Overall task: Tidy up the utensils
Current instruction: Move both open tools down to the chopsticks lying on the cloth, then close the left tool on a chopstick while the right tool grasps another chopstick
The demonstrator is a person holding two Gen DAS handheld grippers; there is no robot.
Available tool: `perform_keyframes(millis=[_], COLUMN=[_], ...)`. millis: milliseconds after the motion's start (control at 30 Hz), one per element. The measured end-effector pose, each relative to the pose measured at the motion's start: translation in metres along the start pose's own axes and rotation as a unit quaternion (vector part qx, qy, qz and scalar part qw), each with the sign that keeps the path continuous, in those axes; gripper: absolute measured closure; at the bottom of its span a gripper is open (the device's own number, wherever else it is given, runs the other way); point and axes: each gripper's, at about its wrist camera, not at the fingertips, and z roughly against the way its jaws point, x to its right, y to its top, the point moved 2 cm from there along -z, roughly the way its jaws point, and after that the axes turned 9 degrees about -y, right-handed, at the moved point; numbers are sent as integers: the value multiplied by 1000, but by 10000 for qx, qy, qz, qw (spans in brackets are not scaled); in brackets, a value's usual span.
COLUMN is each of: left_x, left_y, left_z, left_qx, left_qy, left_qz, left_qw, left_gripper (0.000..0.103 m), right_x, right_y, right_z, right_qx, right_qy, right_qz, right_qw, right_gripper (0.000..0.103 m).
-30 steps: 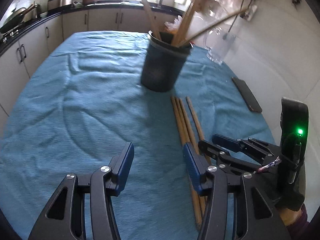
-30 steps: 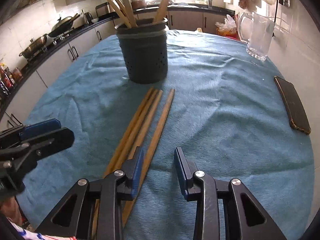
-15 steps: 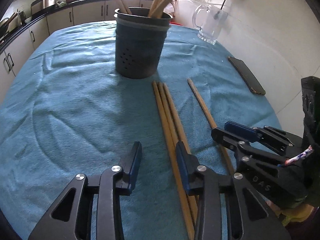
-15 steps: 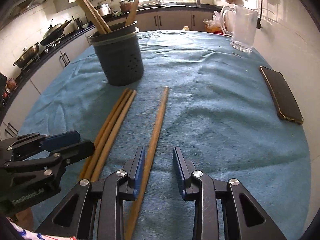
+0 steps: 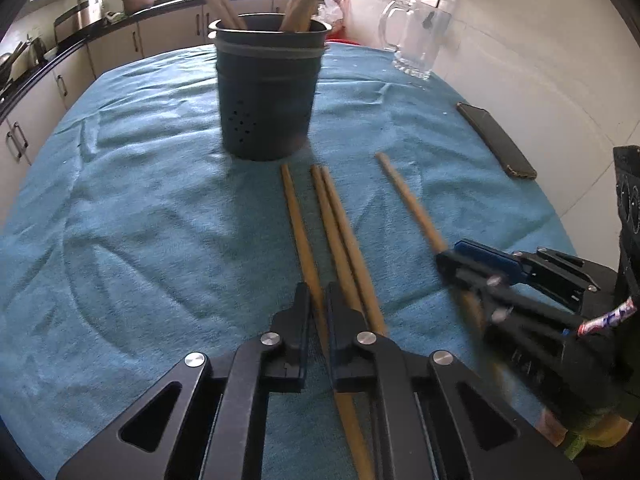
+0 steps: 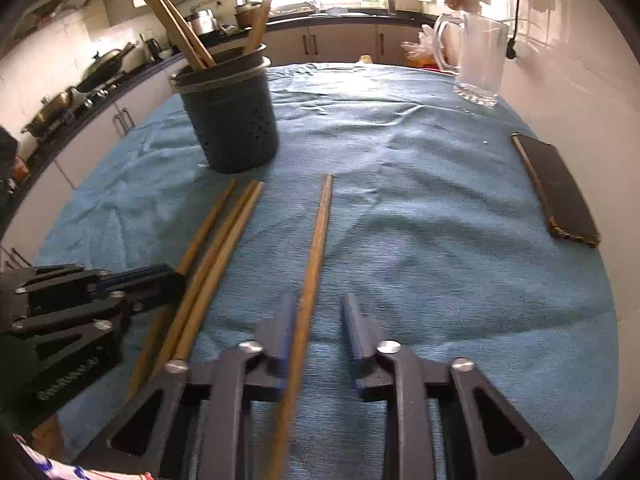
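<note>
A dark perforated utensil holder [image 5: 267, 92] with several wooden sticks in it stands on the blue cloth; it also shows in the right wrist view [image 6: 228, 116]. Wooden sticks lie in front of it. My left gripper [image 5: 318, 304] is shut on the leftmost stick [image 5: 298, 228], which has come apart from a pair [image 5: 340, 232] beside it. My right gripper [image 6: 318, 320] is open around a lone stick [image 6: 316, 236], which lies against its left finger [image 6: 282, 326]. That stick also shows in the left wrist view [image 5: 408, 200].
A black phone [image 6: 556, 188] lies near the cloth's right edge, also in the left wrist view [image 5: 496, 140]. A clear glass jug [image 6: 480, 60] stands at the back right by the wall. Kitchen counters [image 6: 120, 92] run along the left and back.
My left gripper has closed on the leftmost stick, which has separated from the pair. My right gripper has moved forward so the lone stick lies between its fingers.
</note>
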Motion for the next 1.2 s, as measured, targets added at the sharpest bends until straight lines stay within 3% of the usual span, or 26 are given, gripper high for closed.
perform_keyframes(millis=[167,367,500,667,1133,1200], left_x=[-19,-50,-52,-46,-52,-51], left_y=[-12,-28,-29,-20,16,17], left_z=[13,33,33,25,3,2], left_qx=[-117,-248,-357,-487,-268,-215], left_qy=[17,-260,-288,-90,192,188], left_qz=[110,354,399,395,485,502], left_qw=[9999,9987,9981,9980,9983,9983], left_gripper=[96,92,92,92,92,92], right_x=[22,49,49,37,30,29], right_y=[-3,-24,-26,-14,44,50], right_z=[2,18,21,15,-29,-34], right_qx=[-225,-528,-612,-760,-949,-946], right_qy=[100,124,114,1,-374,-410], right_qz=[-328,-568,-447,-158,215,205], right_qw=[9992,9969,9971,9970,9945,9945], right_gripper=[95,95,93,78,79,83])
